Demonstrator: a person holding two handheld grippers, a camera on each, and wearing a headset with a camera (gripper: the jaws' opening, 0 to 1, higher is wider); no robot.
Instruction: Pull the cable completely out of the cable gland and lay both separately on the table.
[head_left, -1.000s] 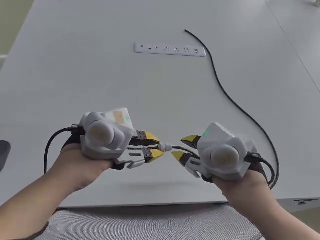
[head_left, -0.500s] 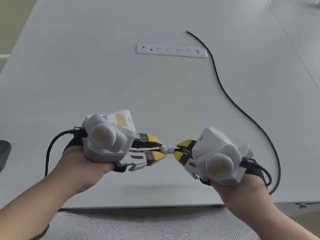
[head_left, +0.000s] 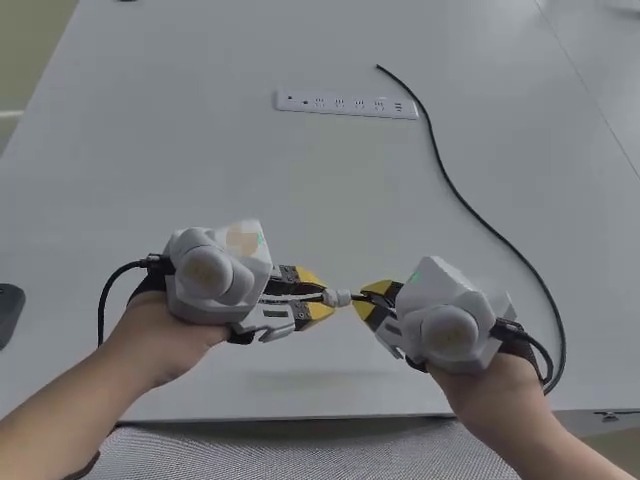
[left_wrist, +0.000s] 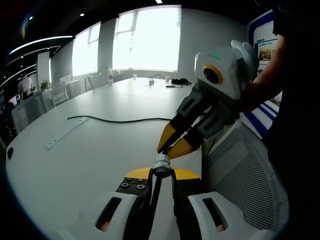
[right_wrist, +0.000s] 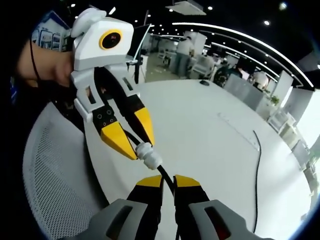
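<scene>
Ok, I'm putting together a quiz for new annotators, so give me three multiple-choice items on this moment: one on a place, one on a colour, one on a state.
1. Where is the power strip?
A) far across the table, beyond both grippers
B) between the grippers
C) on the chair

2. What colour is the gland?
A) black
B) white
C) orange

3. The cable is:
A) pulled out, lying on the table
B) pulled out, held aloft
C) still in the gland

Answers: 1 A, it lies on the table well past the grippers. 2 B, it shows white between the left gripper tips. 3 C, the cable runs straight from the gland into the right gripper.
</scene>
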